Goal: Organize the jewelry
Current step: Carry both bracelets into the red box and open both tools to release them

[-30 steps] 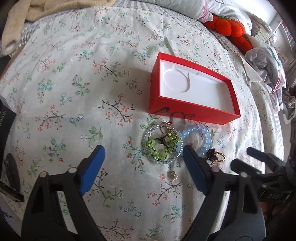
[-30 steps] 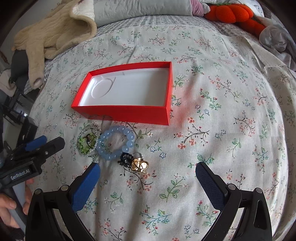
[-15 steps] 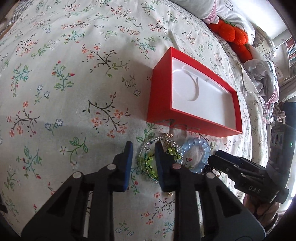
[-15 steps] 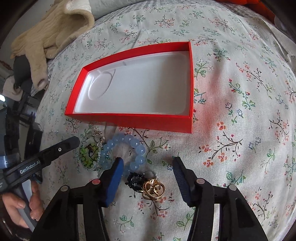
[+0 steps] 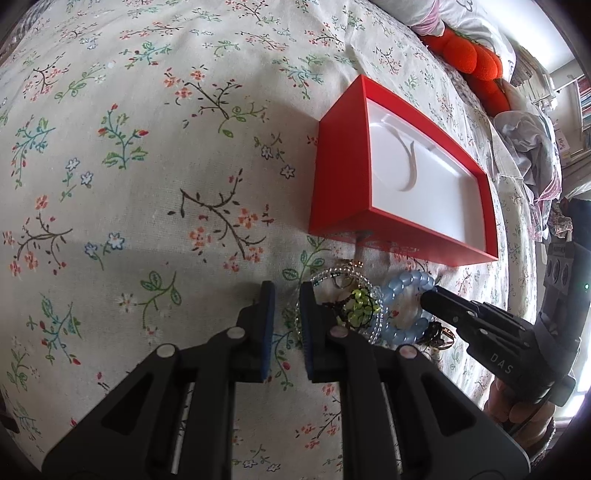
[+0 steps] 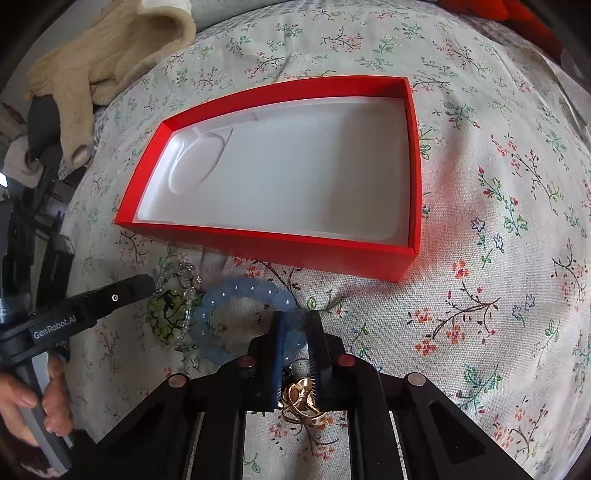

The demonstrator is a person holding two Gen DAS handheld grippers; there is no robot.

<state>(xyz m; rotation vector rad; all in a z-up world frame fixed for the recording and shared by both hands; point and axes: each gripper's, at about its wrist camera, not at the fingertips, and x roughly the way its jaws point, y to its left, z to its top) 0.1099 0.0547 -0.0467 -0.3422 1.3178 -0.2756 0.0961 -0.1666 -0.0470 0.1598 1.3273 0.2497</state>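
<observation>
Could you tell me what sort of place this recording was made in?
Most likely a bedroom: the work surface is a bed with a floral bedspread, a pillow lies at its far edge, and a cream knitted garment is draped nearby.

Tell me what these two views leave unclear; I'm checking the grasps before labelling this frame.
- Right wrist view: the right gripper is shut on the pale blue bead bracelet, but its own black fingers hide the contact.
- Left wrist view: the left gripper's grip on the clear bead bracelet with green charm is hidden behind its right finger.
- Gold ring cluster: the right gripper partly covers it, so the piece count is unclear.
</observation>
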